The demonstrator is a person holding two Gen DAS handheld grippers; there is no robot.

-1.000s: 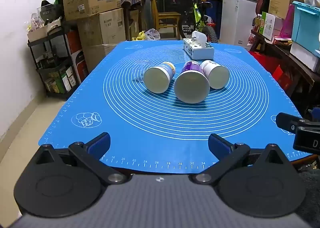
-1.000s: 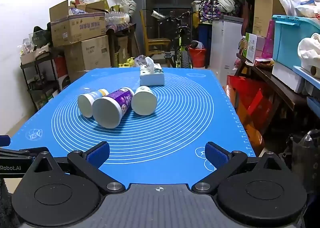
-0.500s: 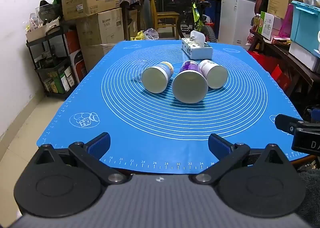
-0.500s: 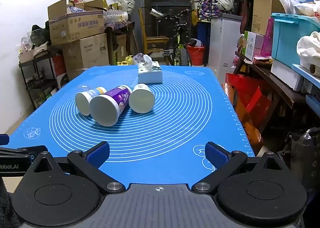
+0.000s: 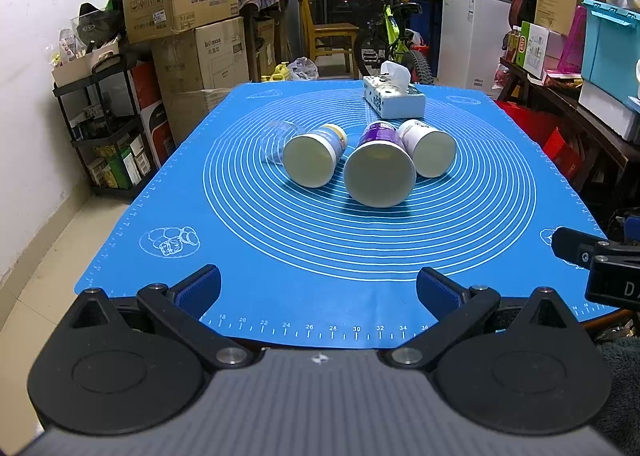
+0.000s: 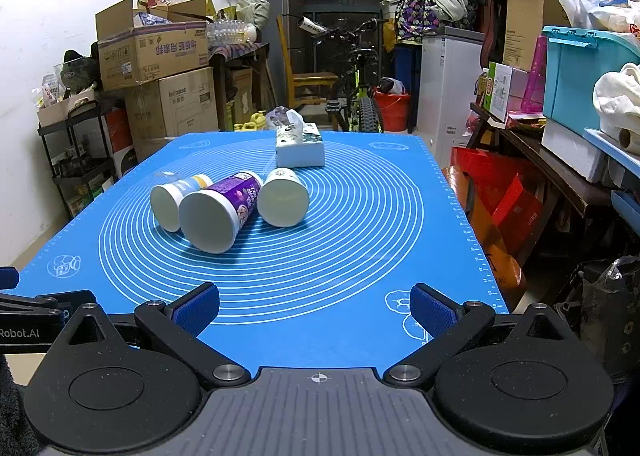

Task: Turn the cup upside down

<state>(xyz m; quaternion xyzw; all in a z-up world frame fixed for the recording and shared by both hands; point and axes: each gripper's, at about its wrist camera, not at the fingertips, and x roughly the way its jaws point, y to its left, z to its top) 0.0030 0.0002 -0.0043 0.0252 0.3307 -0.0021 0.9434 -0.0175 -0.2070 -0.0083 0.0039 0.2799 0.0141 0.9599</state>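
Both grippers sit at the near edge of the tabletop, jaws spread wide, nothing held. Left gripper (image 5: 318, 292) is toward the near-left; right gripper (image 6: 314, 310) toward the near-right, its fingers over the blue silicone mat (image 6: 360, 248).

Four cups lie on their sides in a row across the middle of the mat, mouths toward the near edge:
- clear plastic cup (image 5: 280, 135), leftmost, hard to see against the mat
- blue-and-yellow paper cup (image 5: 314, 155), touching or just beside the clear one
- purple paper cup (image 5: 380, 167), largest, central
- white paper cup (image 5: 428, 147), rightmost, just beside the purple one

Tissue box (image 5: 394, 97) stands behind them toward the far edge.

None is flipped yet; the task looks to be at its start, with approach not begun. I cannot tell which cup goes first.

How I'd do the step:
- Take an end cup first; the neighbours sit too close to slip a finger between them cleanly.
- Grip across the body near mid-length, lightly: paper walls will crush and the clear cup will likely flex.
- Lift clear of the row before rotating, so the rim does not knock the next cup rolling.
- Turn mouth down, set the rim flat on bare mat, then open.
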